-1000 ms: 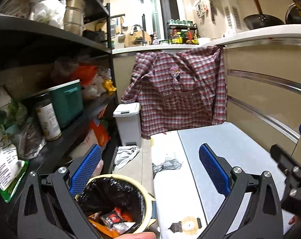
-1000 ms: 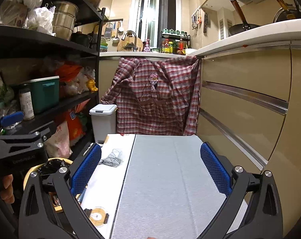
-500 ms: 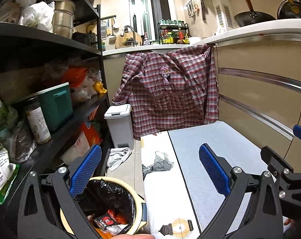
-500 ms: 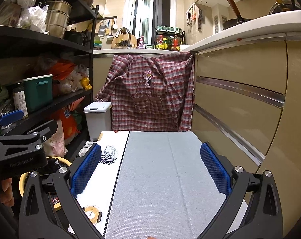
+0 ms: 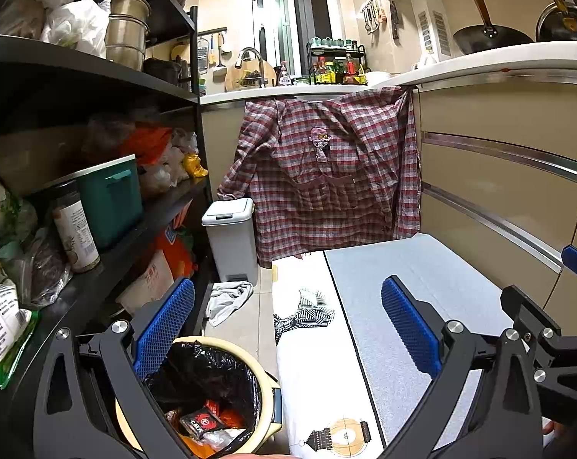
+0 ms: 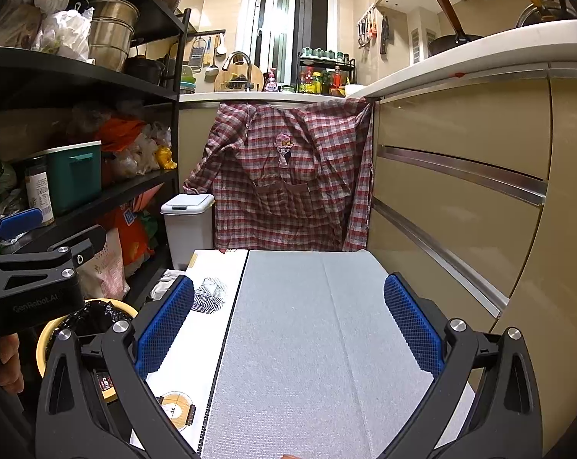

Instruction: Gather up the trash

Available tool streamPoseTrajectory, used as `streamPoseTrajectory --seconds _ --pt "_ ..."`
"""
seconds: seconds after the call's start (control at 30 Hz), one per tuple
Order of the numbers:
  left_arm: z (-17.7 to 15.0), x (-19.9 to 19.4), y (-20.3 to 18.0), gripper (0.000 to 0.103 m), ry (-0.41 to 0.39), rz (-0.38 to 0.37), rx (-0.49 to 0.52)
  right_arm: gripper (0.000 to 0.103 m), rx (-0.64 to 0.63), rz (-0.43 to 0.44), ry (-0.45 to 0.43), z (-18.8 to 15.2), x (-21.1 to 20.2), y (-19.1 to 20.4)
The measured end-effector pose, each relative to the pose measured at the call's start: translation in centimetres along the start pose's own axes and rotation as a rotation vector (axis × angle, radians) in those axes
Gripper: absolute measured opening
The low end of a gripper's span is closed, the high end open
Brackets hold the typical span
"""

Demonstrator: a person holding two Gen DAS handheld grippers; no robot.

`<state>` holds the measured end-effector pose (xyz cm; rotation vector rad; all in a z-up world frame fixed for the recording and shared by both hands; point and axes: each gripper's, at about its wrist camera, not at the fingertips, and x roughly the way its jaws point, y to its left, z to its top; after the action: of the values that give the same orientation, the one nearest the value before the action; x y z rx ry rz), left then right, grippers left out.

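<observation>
A cream round trash bin (image 5: 267, 390) with a black liner stands on the floor at the lower left of the left wrist view, holding red and black wrappers (image 5: 204, 419). My left gripper (image 5: 286, 325) is open and empty, its left finger just above the bin's rim. The bin's rim also shows in the right wrist view (image 6: 45, 338), partly behind the left gripper's body. My right gripper (image 6: 286, 325) is open and empty over a grey foam mat (image 6: 307, 344) on a low white table (image 6: 196, 352).
A black shelf unit (image 5: 97, 88) packed with jars, bags and a green box runs along the left. A white pedal bin (image 5: 231, 237) and a grey rag (image 5: 227, 300) are on the floor ahead. A plaid shirt (image 5: 326, 176) hangs from the counter. Beige cabinets (image 6: 460, 199) line the right.
Both grippers have drawn back and tilted up slightly; the bin and table sit a little lower and farther left in view. Both stay open and empty.
</observation>
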<state>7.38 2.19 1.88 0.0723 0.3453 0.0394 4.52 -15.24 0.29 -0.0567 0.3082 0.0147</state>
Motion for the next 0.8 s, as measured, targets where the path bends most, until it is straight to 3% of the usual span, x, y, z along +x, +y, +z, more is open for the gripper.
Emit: streamPoseTrajectory --seconds 0.8 --pt "-0.04 0.09 -0.02 0.095 0.003 -0.003 0.001 0.098 -0.003 0.002 0.0 -0.05 -0.11 -0.13"
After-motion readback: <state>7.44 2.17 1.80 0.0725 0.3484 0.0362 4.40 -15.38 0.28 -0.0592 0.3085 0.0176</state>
